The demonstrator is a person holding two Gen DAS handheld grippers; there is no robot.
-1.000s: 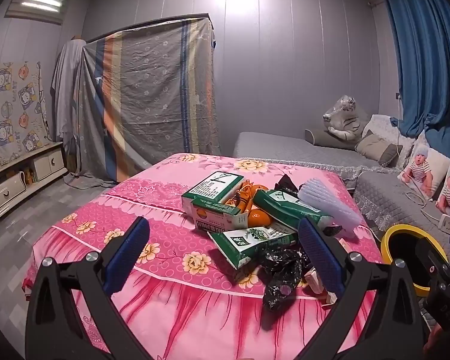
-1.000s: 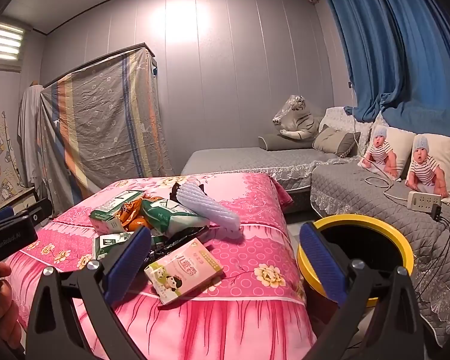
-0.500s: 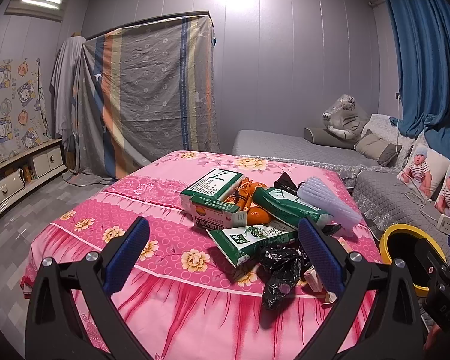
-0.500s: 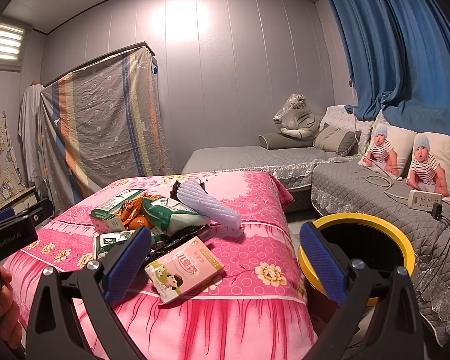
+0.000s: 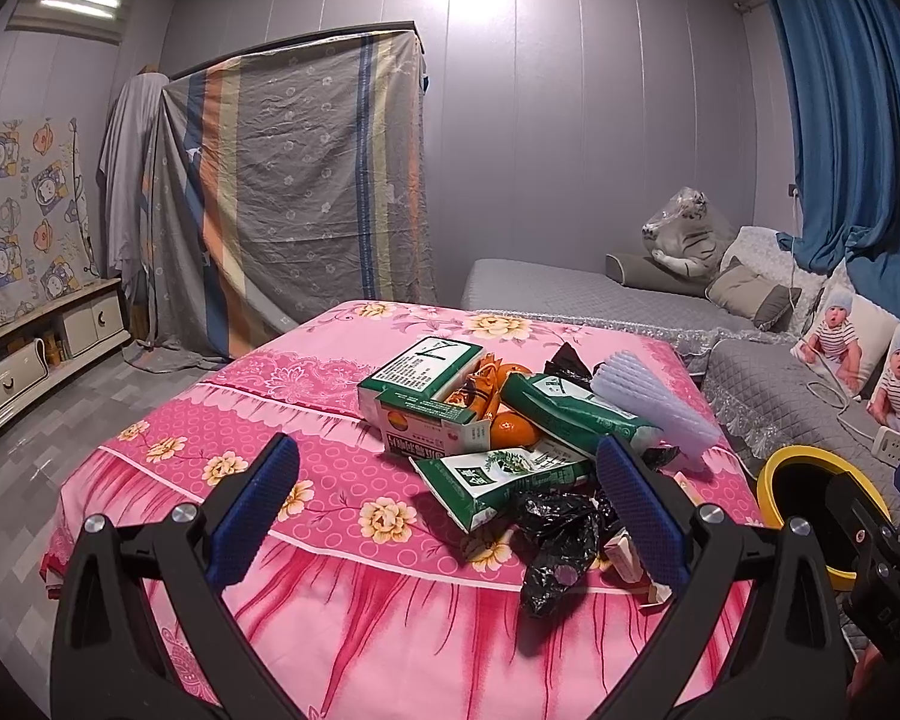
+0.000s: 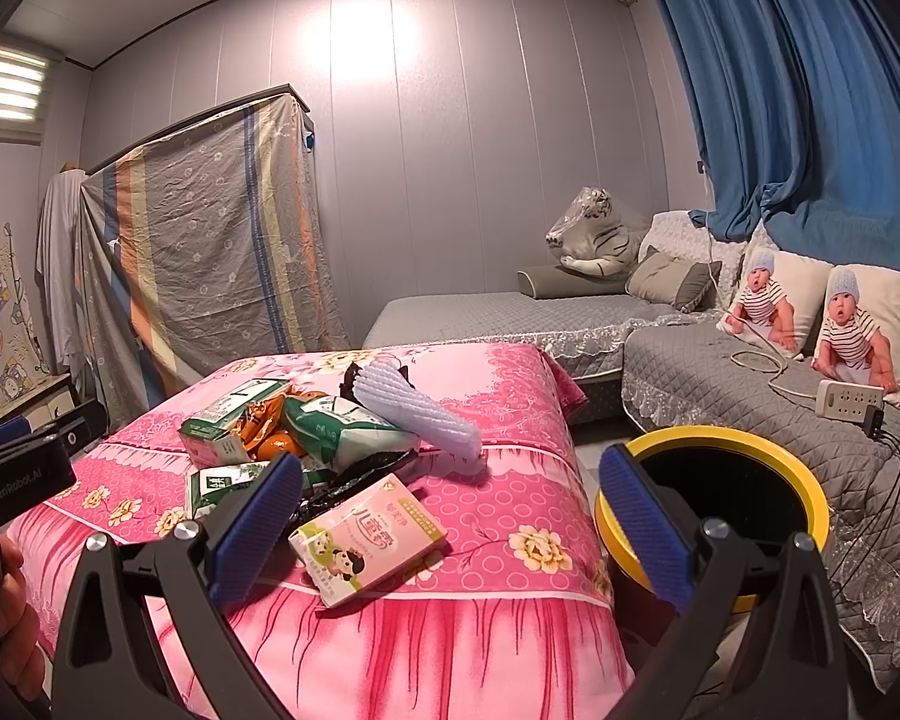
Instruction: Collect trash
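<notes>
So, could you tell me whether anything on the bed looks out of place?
Yes: a heap of green cartons, orange peel, a crumpled black plastic bag and a pink box litters the pink floral bedspread, beside the yellow-rimmed bin.

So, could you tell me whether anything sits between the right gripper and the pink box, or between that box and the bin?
Nothing visible does. The right gripper is open, with the pink box lying alone at the table's near edge, clear of the pile. The yellow-rimmed bin stands open beside the table, with no object between it and the box.

Four green cartons, one bin
</notes>
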